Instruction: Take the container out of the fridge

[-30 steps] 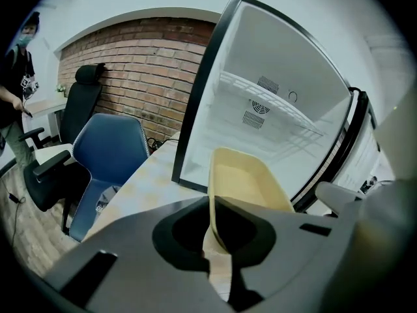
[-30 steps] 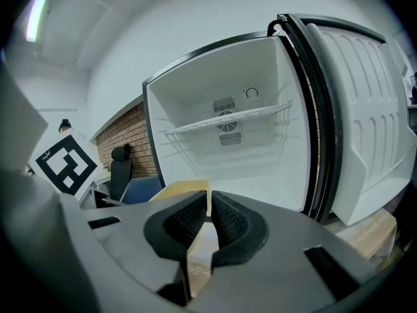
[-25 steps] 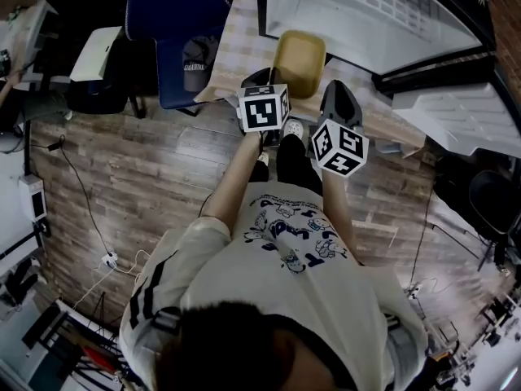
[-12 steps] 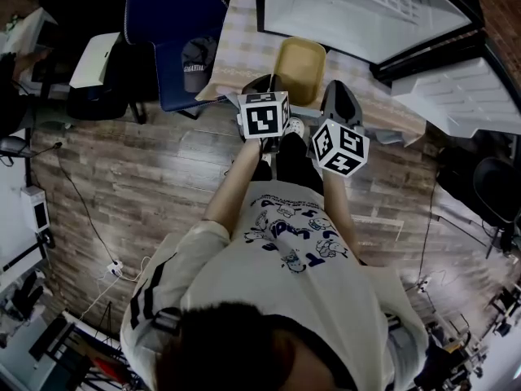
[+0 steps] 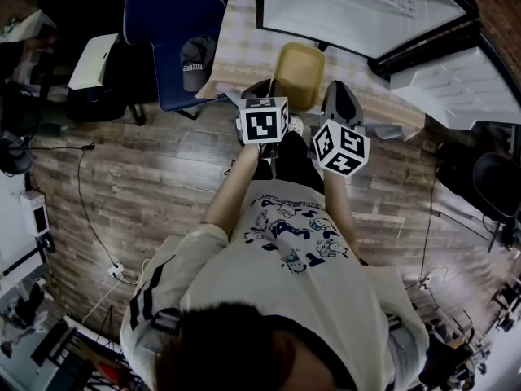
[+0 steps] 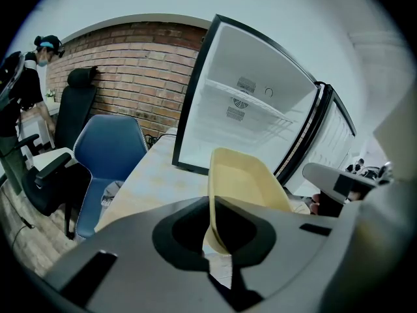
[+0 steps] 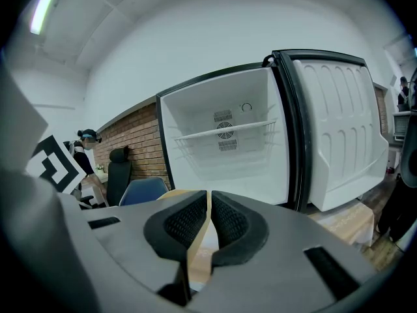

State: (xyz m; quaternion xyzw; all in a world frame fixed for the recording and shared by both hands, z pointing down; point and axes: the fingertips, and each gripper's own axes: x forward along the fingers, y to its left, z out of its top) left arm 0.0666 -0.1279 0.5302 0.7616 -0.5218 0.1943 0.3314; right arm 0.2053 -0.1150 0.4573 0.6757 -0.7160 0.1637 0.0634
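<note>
1. Over the last second the shallow yellow plastic container (image 5: 299, 73) has slid a little towards me in the head view. It is now further from the open white fridge (image 5: 358, 6). I judge it clear of the cabinet, so the removal looks all but done.
2. The left gripper (image 6: 215, 227) is closed tight on the container's near-left rim; the thin wall runs straight between its pads.
3. The right gripper (image 7: 207, 217) is likewise clamped on the rim, which shows edge-on between its ribbed pads.
4. The container sits above the checked-cloth table (image 5: 244, 47), just in front of the fridge. I cannot tell whether it touches the cloth.
5. The fridge door (image 7: 339, 129) stands wide on my right, near that gripper, and could be struck. A blue plastic chair (image 5: 171, 15) with a dark cap (image 5: 195, 55) on it sits left of the table. Nothing lies between me and the container.
</note>
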